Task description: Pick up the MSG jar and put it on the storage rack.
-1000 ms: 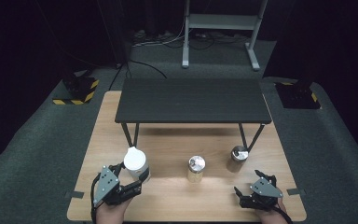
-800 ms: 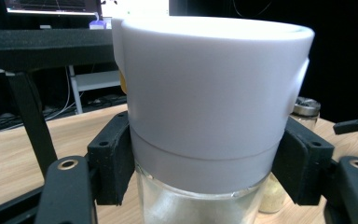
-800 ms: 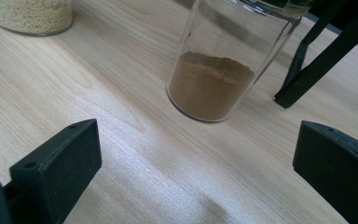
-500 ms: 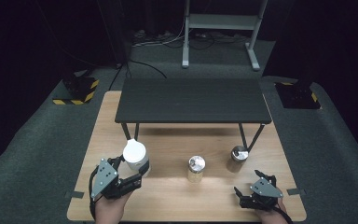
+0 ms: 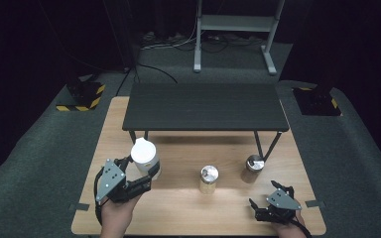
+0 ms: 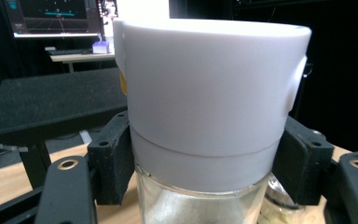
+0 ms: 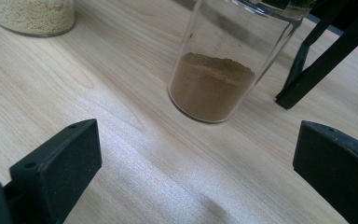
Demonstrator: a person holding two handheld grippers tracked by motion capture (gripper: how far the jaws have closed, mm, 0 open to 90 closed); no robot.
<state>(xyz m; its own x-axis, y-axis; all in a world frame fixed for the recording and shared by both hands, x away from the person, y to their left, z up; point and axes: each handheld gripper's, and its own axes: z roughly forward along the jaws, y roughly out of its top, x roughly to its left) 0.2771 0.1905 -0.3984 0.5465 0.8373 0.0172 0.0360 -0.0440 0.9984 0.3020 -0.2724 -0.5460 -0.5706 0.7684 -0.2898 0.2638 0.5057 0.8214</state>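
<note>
A glass jar with a wide white lid (image 5: 144, 153) (image 6: 209, 93) sits between the black jaws of my left gripper (image 5: 146, 171) (image 6: 205, 172), which is shut on it just under the lid and holds it above the wooden table (image 5: 178, 208) at the front left. A second jar with pale grains (image 5: 209, 179) (image 7: 32, 16) stands mid-table. A third jar with brown powder (image 5: 251, 168) (image 7: 214, 84) stands to its right. My right gripper (image 5: 265, 208) (image 7: 191, 186) rests low at the front right, open, its jaws wide apart with bare wood between them, short of the brown-powder jar.
A low black shelf (image 5: 206, 106) on thin black legs (image 7: 326, 56) spans the far half of the table, behind the jars. Grey carpet (image 5: 39, 163) surrounds the table, with a metal stand (image 5: 233, 29) and cables beyond.
My left gripper has lifted the white-lidded jar upward off the table. The right gripper and the two other jars have stayed put.
</note>
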